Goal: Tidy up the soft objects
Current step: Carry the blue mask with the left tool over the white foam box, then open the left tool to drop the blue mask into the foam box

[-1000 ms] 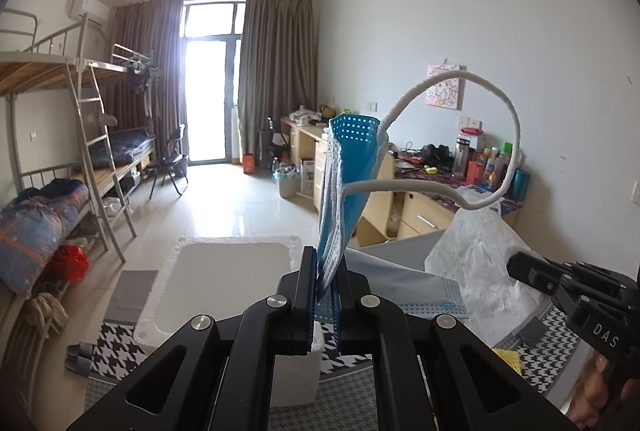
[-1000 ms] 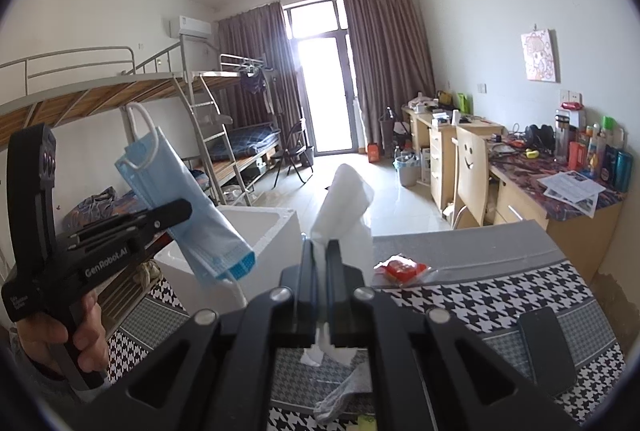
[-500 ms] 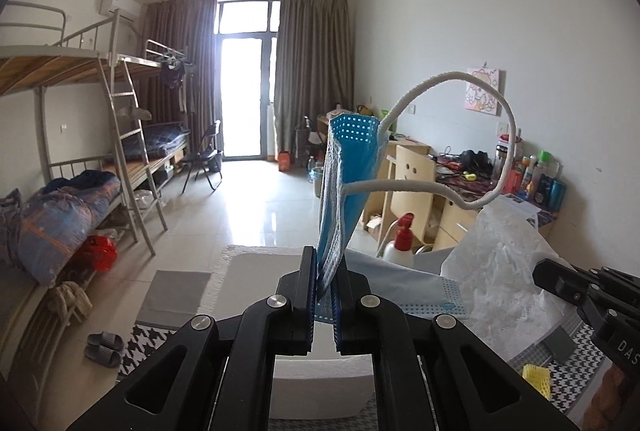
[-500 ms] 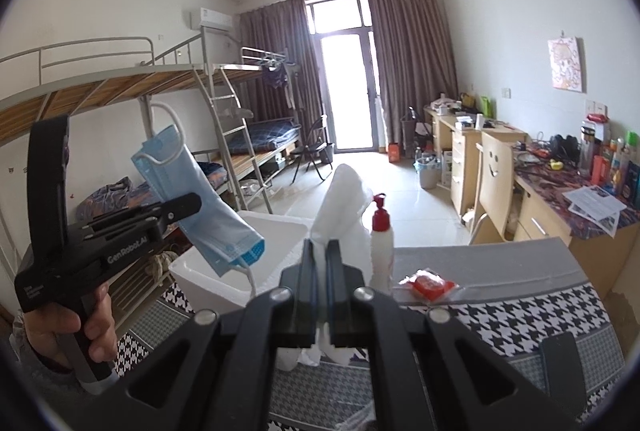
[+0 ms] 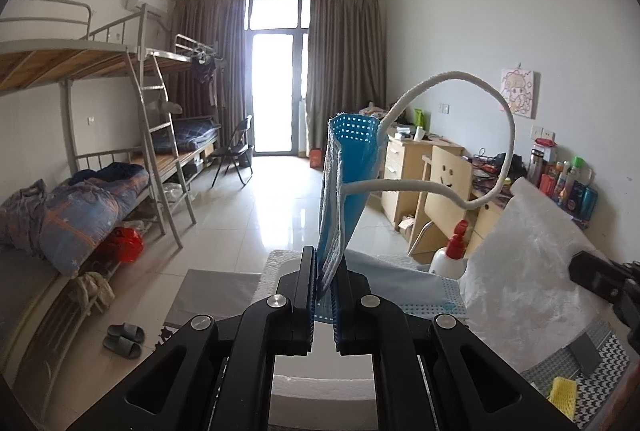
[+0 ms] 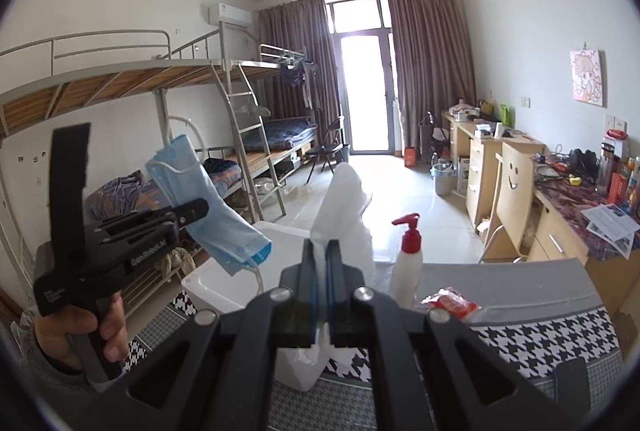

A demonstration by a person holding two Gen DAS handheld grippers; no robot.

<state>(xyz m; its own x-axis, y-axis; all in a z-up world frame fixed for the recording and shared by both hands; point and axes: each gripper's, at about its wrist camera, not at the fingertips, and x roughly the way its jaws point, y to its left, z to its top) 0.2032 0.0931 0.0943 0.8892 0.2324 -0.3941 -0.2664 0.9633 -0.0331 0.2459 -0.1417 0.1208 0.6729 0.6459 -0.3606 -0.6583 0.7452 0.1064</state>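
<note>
My left gripper (image 5: pixel 323 277) is shut on a folded blue face mask (image 5: pixel 352 175) that stands upright from the jaws, its white ear loop (image 5: pixel 480 135) arching right. In the right wrist view the same left gripper (image 6: pixel 200 209) holds the mask (image 6: pixel 212 215) up at left, above a white foam box (image 6: pixel 224 283). My right gripper (image 6: pixel 321 257) is shut on a white plastic bag (image 6: pixel 344 207) that rises between its fingers; the bag also shows in the left wrist view (image 5: pixel 528 271).
A white pump bottle with a red top (image 6: pixel 408 263) and a red packet (image 6: pixel 452 303) sit on the houndstooth-covered table (image 6: pixel 540 339). A yellow sponge (image 5: pixel 562 397) lies at right. Bunk beds stand left, desks right.
Both grippers have risen and tilted up with their loads; the table and foam box dropped lower in view, and the pump bottle came into sight.
</note>
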